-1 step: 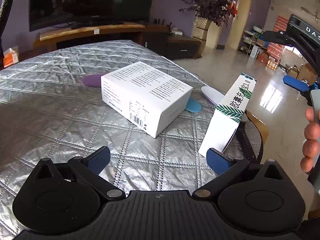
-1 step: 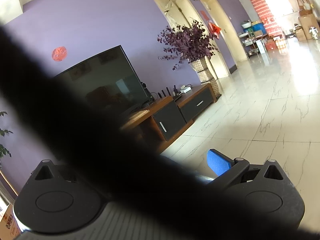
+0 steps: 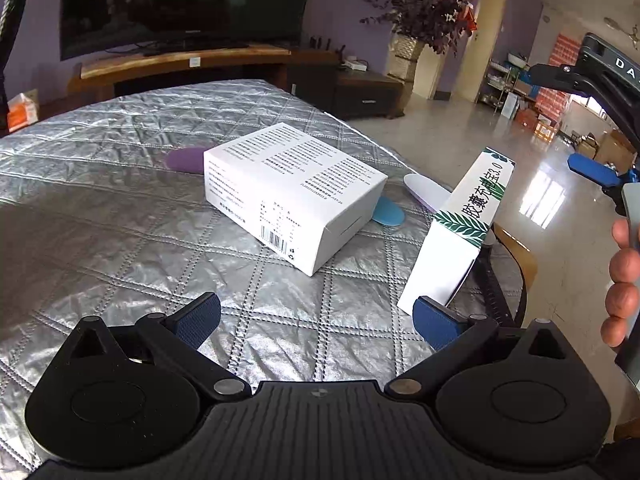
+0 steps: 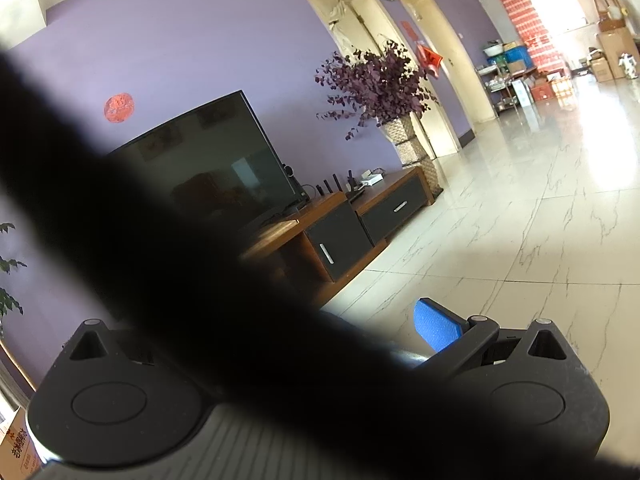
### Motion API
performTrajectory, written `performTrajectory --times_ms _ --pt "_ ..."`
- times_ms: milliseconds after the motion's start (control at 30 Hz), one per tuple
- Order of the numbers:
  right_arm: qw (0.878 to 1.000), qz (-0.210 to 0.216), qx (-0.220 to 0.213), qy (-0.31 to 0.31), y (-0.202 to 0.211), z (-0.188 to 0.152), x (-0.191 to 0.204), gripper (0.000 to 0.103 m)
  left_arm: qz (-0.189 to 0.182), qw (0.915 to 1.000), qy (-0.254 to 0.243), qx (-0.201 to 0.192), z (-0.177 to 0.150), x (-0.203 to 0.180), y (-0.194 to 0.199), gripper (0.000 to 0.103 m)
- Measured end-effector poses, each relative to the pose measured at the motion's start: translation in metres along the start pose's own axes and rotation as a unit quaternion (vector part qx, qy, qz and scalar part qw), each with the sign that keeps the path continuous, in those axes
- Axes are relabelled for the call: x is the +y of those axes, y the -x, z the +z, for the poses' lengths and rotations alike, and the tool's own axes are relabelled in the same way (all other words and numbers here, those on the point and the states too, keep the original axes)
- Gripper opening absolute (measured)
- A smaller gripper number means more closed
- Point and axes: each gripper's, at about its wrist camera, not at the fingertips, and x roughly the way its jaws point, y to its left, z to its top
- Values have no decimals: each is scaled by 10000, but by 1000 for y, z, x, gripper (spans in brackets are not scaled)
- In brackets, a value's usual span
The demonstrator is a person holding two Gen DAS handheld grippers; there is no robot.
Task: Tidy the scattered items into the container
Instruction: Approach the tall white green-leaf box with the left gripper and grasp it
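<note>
The left tool (image 3: 316,322) hangs low over a surface (image 3: 100,216) covered in quilted silver cloth, its two blue-padded fingers (image 3: 198,316) spread wide with nothing between them. Take the large white box (image 3: 294,196) as the landmark: it lies flat on the cloth ahead of the tool, printed text on top and a barcode on its near side. Behind its far left corner a purple oval piece (image 3: 185,160) pokes out, mostly hidden by the box. Touching its right side is a light blue oval piece (image 3: 388,211), partly tucked under the box edge, and just beyond that lies a white oval piece (image 3: 425,191), its far end cut off by the tall box. That tall white carton (image 3: 456,236), banded with green leaves and dark characters, stands tilted to the right of the large box, near the surface edge; its foot is covered by the left tool's right finger, so how it rests cannot be told. A dark curved rim (image 3: 510,268) shows behind the carton; whether it belongs to the container is unclear. At the right border of the left wrist view, the right tool (image 3: 600,174) appears only in part, with a person's hand (image 3: 622,280) around its handle. In the right wrist view a broad black blurred band (image 4: 200,280) crosses the lens and hides the left finger; only one blue finger (image 4: 436,326) shows, so whether this tool is released or clenched cannot be told. It faces the television (image 4: 216,172) and tiled floor (image 4: 520,220), not the surface.
</note>
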Motion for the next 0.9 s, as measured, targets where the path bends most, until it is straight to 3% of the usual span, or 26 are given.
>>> performTrajectory --times_ms 233,367,533,633,800,900 --pt "9996 -68 -235 138 8 3 -2 103 -187 9990 -146 -370 -7 -8 11 102" --pt "9996 -212 -172 -117 0 9 -12 103 -379 9973 -145 -619 -8 -10 18 101" --pt "9992 -266 -97 -295 -2 22 -23 103 -913 9947 -138 -446 -3 -12 12 96" --pt "9993 -199 -120 -303 2 23 -26 103 -1006 9942 -82 -382 0 -16 9 102" --pt "9994 -33 -130 -325 6 12 -36 103 -878 9940 -179 -628 2 -29 15 102" --pt "9993 -2 -120 -346 3 7 -40 103 -879 9945 -174 -543 2 -33 12 102"
